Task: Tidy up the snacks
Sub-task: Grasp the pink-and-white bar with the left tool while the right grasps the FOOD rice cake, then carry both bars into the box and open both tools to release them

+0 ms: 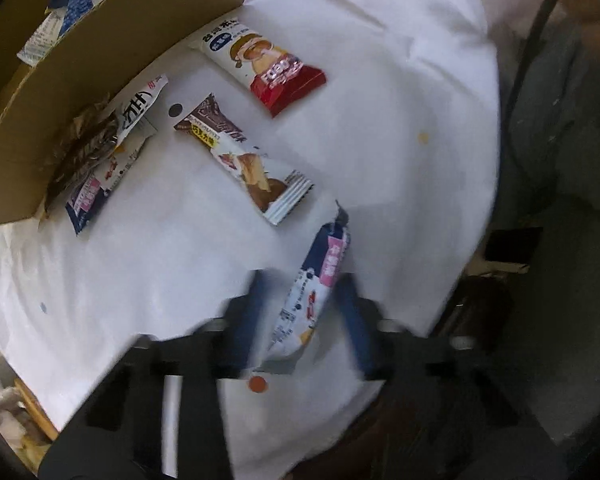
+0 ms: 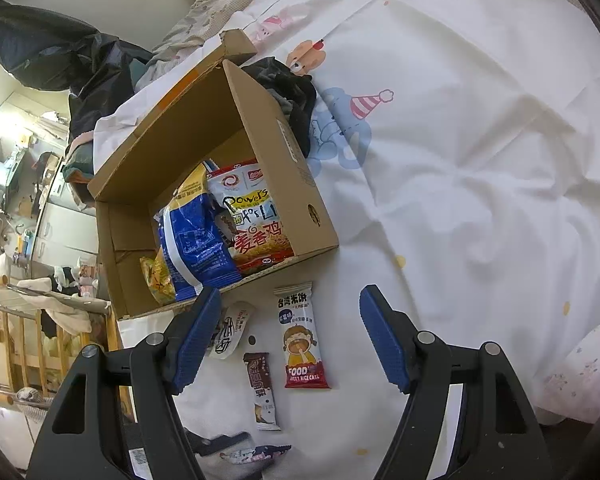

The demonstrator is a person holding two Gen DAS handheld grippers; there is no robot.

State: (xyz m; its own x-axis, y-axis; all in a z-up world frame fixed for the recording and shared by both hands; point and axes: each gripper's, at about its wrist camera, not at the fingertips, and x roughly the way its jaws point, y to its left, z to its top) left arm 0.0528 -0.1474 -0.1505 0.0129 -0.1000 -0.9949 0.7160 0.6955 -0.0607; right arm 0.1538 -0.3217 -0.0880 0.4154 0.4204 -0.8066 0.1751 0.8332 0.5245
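In the left wrist view my left gripper point(image 1: 300, 284) stands around a blue-and-white snack packet point(image 1: 314, 284), lifted off the white sheet; the image is blurred. A chocolate bar packet point(image 1: 246, 160), a red-and-white rice cake packet point(image 1: 262, 66) and a small heap of packets point(image 1: 104, 152) lie by the cardboard box point(image 1: 112, 40). In the right wrist view my right gripper point(image 2: 290, 316) is open and empty above the rice cake packet point(image 2: 302, 340) and chocolate packet point(image 2: 262, 390). The box point(image 2: 284, 160) holds several large snack bags point(image 2: 204, 236).
The snacks lie on a bed with a white cartoon-print sheet point(image 2: 460, 140). A dark garment point(image 2: 292, 92) lies behind the box. The bed edge and a wooden rail point(image 2: 20, 340) are at left, with room clutter beyond. Dark floor lies past the bed edge point(image 1: 540, 160).
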